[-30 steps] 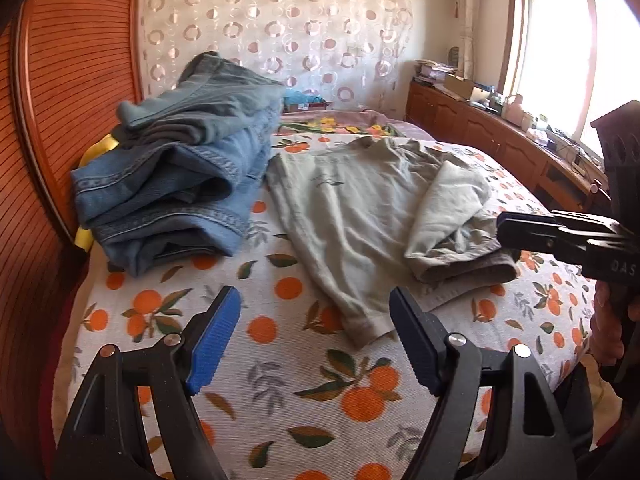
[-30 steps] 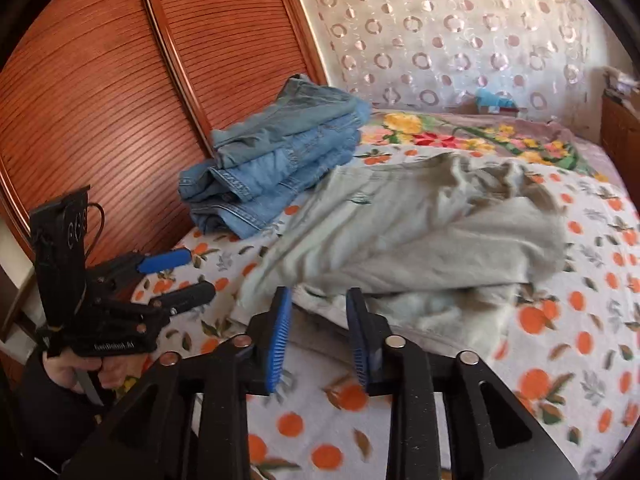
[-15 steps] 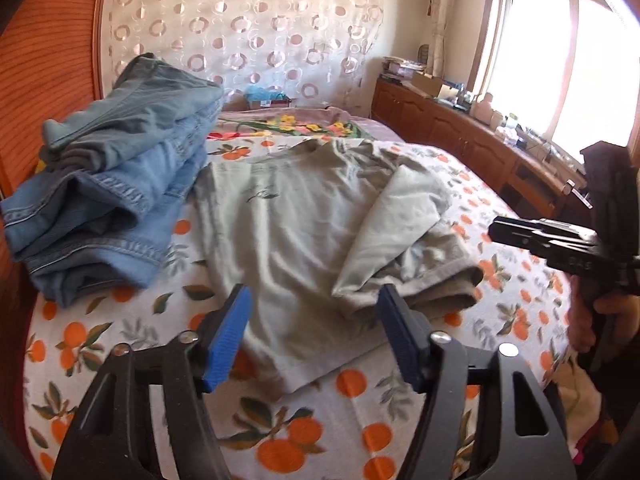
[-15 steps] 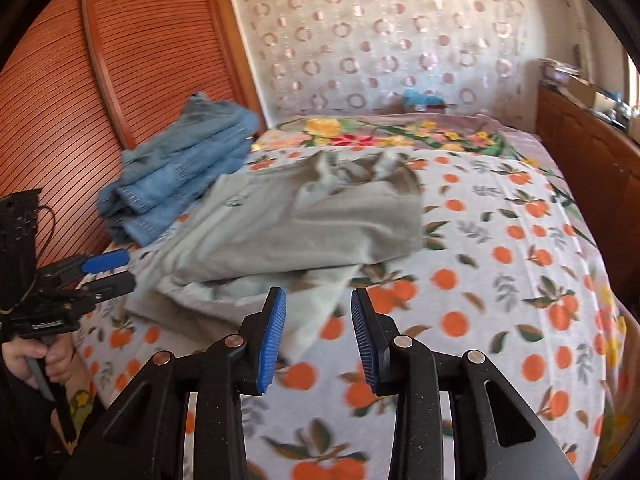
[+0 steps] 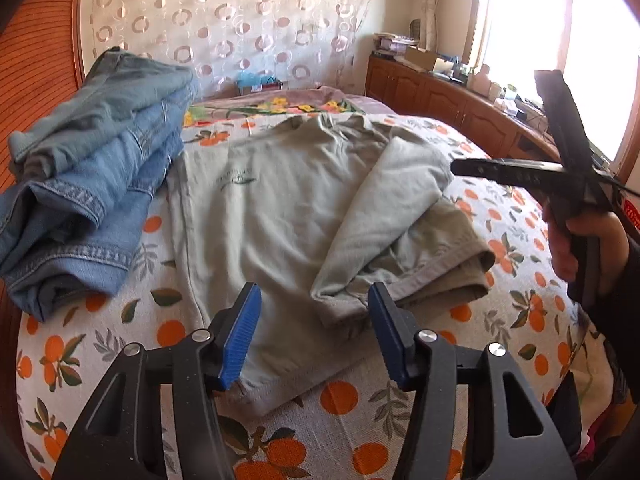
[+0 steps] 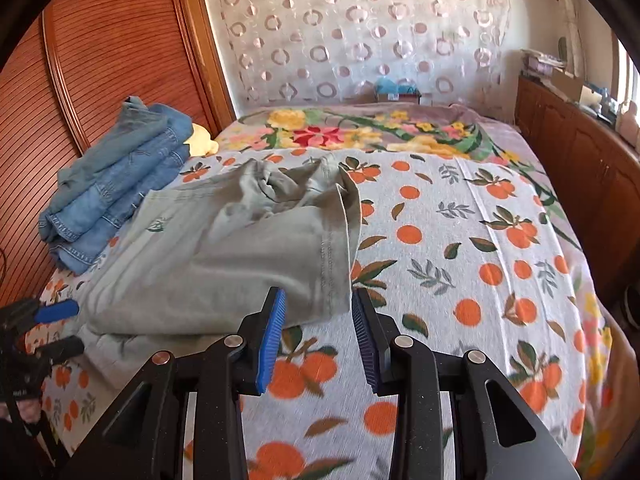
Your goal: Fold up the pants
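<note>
Grey-green pants (image 5: 280,216) lie partly folded on the bed, centre-left of the orange-print sheet (image 6: 480,280); one section is flapped over the top on the right, w/ a thicker brownish hem edge (image 5: 460,276) under it. The near hem runs along the bed's near edge, just in front of the left gripper (image 5: 314,332). In the right wrist view the pants' (image 6: 224,264) right edge is a stitched seam, its near corner just ahead of the right gripper (image 6: 318,332).

L gripper: jaws wide apart, nothing between, hovering over the near hem. R gripper: jaws apart, empty, above the sheet by the pants' near-right corner. From the left wrist view the R gripper (image 5: 460,167) sits off the pants' right side, hand (image 5: 584,244) on the grip; jaw gap not readable there.

Folded blue jeans stack (image 5: 88,184) lies far left, touching the pants' left edge, against the wood slatted panel (image 6: 100,60). Sheet right of the pants is bare fabric up to the floral blanket (image 6: 380,132) at the far end. Wood cabinet (image 6: 580,152) runs along the right side, window (image 5: 560,40) above it.
</note>
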Available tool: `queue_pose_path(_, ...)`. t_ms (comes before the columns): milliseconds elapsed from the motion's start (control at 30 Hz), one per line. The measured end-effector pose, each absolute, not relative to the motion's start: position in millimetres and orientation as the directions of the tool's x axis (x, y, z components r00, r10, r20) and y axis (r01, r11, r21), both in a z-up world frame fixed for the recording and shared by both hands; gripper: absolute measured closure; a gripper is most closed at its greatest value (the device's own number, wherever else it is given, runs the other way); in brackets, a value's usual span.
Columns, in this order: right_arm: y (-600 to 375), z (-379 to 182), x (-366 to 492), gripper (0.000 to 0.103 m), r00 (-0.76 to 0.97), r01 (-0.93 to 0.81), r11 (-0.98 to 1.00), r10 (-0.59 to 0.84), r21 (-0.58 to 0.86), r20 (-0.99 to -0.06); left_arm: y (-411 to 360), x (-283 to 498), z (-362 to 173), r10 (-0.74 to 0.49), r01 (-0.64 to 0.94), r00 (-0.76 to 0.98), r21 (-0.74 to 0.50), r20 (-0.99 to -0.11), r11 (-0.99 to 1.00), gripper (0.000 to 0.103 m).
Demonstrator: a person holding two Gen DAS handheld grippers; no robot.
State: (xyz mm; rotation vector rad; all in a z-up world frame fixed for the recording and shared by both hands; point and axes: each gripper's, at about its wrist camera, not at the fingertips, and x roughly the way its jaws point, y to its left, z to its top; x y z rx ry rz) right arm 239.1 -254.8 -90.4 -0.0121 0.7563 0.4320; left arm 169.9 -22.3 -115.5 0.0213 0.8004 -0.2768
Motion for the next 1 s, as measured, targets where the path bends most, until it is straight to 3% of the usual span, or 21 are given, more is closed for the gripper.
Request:
queue_pose_path(233,-249,-103,264,0.067,0.591,-0.386,0.901,0.405,0.196,-0.698,-21,166,-121,-0.238,0.254,0.655,-0.089,-0.717,0.963,0.07)
queue_pose_path(433,-248,-105,268,0.067,0.574,-0.418,0.883,0.438,0.212,-0.692,-28,161,-122,-0.25,0.273,0.649,-0.087,-0.718,0.958,0.079)
queue_pose_path(467,-248,-105,266,0.07,0.579,-0.428,0.881,0.439,0.203,-0.687,-30,160,-122,-0.253,0.278,0.648,-0.085,-0.718,0.957,0.086)
queue_pose_path(500,-247,-105,264,0.091,0.578,-0.439,0.875,0.447,0.201,-0.682,-32,159,-123,-0.256,0.289,0.644,-0.08,-0.721,0.954,0.088)
queue_pose_path(600,-249,-102,258,0.097,0.588,-0.464,0.868,0.452,0.178,-0.671,-35,157,-122,-0.253,0.298,0.648,-0.066,-0.718,0.952,0.09)
queue_pose_path(767,-261,-85,248,0.099,0.616,-0.477,0.862,0.466,0.17,-0.635,-31,154,-117,-0.272,0.301,0.654,-0.086,-0.706,0.95,0.097)
queue_pose_path(1000,-260,-46,239,0.099,0.665,-0.509,0.853,0.473,0.114,-0.578,-21,137,-100,-0.315,0.299,0.679,-0.143,-0.663,0.944,0.098)
